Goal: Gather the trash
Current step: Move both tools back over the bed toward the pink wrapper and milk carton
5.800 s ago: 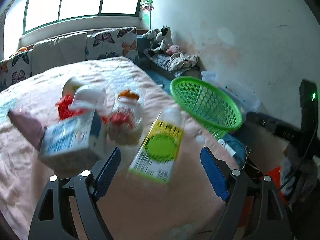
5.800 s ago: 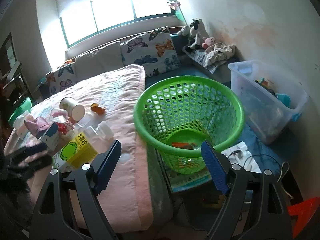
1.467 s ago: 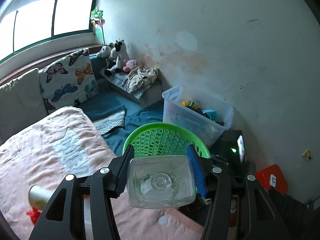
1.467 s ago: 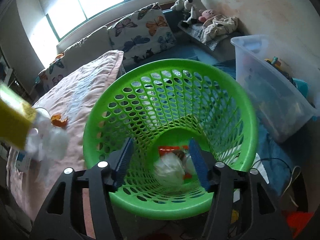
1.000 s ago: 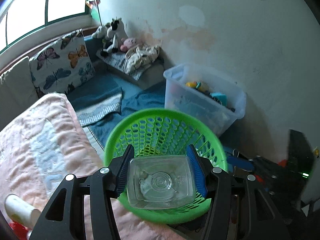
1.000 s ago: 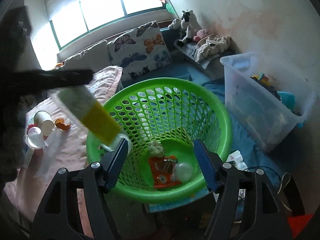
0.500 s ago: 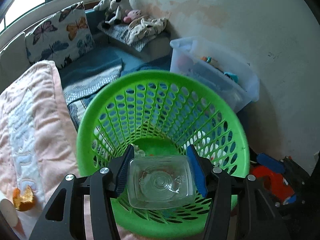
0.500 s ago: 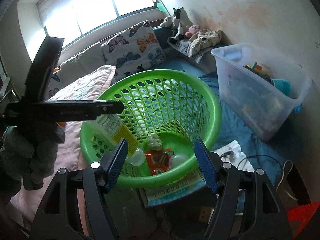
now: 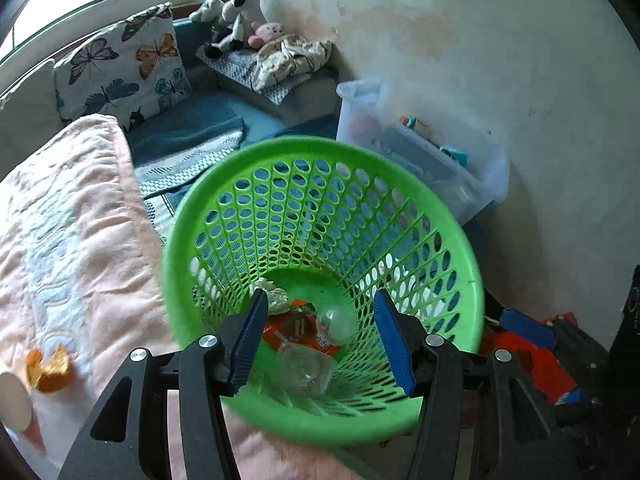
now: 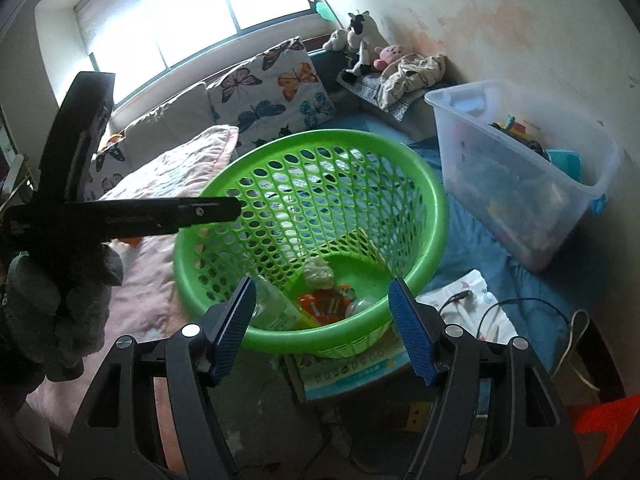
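Observation:
A green perforated basket stands beside the bed; it also shows in the right wrist view. My left gripper is open and empty just above its near rim. A clear plastic bottle lies in the basket, blurred, and leans against the basket wall in the right wrist view. Beside it lie an orange wrapper, a crumpled tissue and a clear ball-like piece. My right gripper is open and empty, in front of the basket. The left gripper's body shows at left.
The pink quilted bed lies left of the basket, with an orange peel and a paper cup on it. A clear storage box with toys stands at right by the wall. Cables and papers lie on the floor.
My left gripper has opened and let go of the clear bottle, which has dropped into the basket. My right gripper has stayed open in front of the basket.

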